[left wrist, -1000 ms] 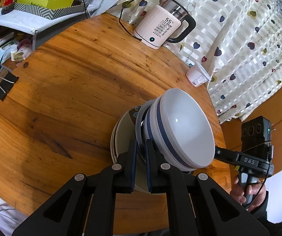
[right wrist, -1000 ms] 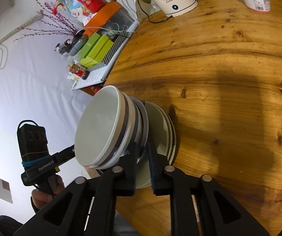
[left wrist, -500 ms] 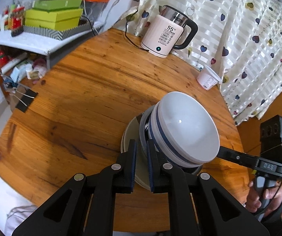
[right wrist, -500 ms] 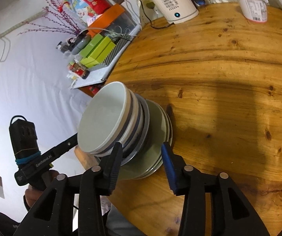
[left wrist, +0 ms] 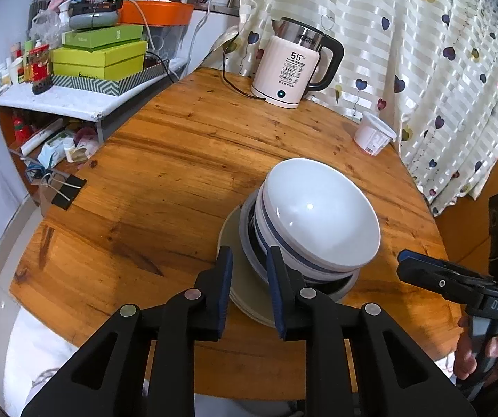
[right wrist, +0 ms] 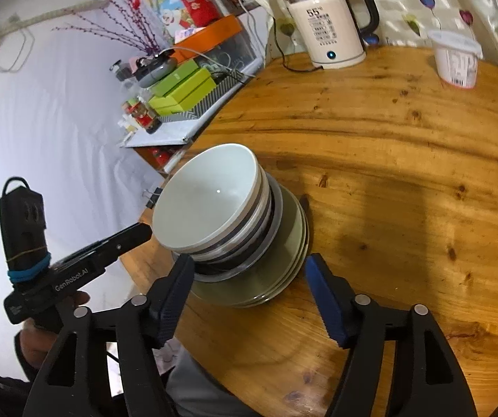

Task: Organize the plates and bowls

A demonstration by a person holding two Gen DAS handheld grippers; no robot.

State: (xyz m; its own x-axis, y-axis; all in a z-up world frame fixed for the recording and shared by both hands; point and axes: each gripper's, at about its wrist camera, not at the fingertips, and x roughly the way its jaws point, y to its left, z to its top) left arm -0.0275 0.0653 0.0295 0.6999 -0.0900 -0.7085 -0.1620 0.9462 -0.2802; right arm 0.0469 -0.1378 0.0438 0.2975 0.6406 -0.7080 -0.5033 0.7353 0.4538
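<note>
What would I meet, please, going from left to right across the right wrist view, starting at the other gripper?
left gripper → stacked bowls → green plates → white electric kettle → white plastic cup.

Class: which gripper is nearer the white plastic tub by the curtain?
Right. The right gripper is on the stack's side facing the white plastic tub; the left gripper is across the stack.

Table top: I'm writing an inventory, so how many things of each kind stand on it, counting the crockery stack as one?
Electric kettle: 1
White plastic tub: 1
Crockery stack: 1
Total: 3
</note>
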